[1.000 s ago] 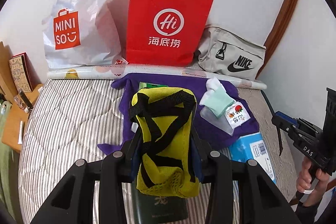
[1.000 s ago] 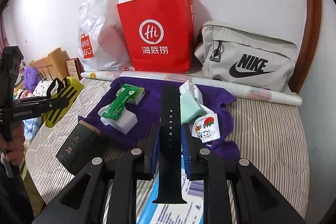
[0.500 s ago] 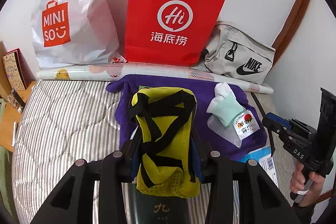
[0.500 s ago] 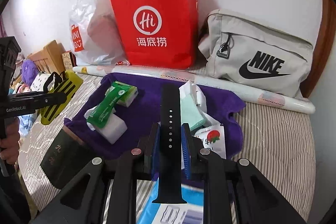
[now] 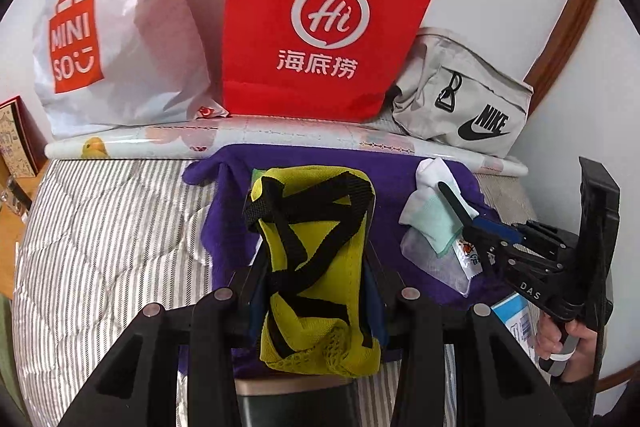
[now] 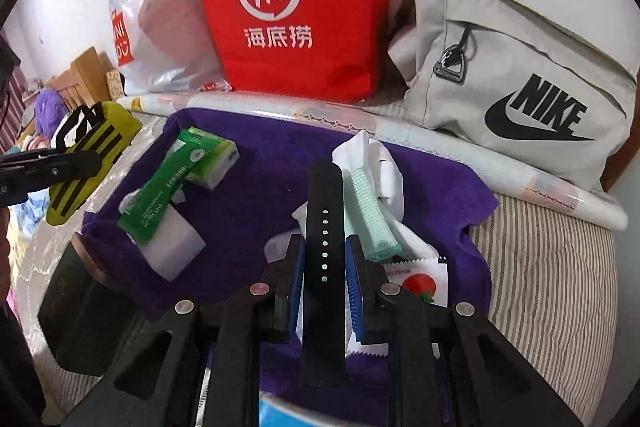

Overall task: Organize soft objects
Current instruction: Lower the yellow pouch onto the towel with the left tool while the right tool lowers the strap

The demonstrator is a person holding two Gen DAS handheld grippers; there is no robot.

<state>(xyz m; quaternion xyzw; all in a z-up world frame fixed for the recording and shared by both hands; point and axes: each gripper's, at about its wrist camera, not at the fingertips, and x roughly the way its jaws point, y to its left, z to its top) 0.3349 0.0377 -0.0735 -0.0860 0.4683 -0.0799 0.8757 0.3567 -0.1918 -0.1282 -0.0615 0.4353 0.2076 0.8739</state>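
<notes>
Ahead of both my claws, against the wall, stand the red paper bag point(image 5: 320, 19) and, to its right, the grey Nike pouch point(image 6: 516, 91); the white Miniso bag point(image 5: 112, 39) leans on the red one's left. Below and in front of my claws the purple cloth point(image 6: 256, 203) lies spread on the striped mattress point(image 5: 100, 227)

My left claw point(image 5: 316, 291) is clamped on the yellow mesh pouch point(image 5: 316, 267), which stands upright between the jaws, its long axis running forward along the fingers. The red bag's mouth is above frame in my left view, so I cannot see how high I must lift

My right claw point(image 6: 324, 267) is pinched narrow on the black strap point(image 6: 323, 247), also lengthwise along the fingers, holes facing up, both ends sticking out past the pads. I judge this claw nearer the grey pouch, and the left one squarer to the red bag

Both claws are held level and tipped slightly down, over the cloth's near edge. Just beyond my right claw's tips lie the folded mint cloth point(image 6: 368, 223) and the strawberry sachet point(image 6: 420, 283); to its left, the green packet point(image 6: 160, 195)
</notes>
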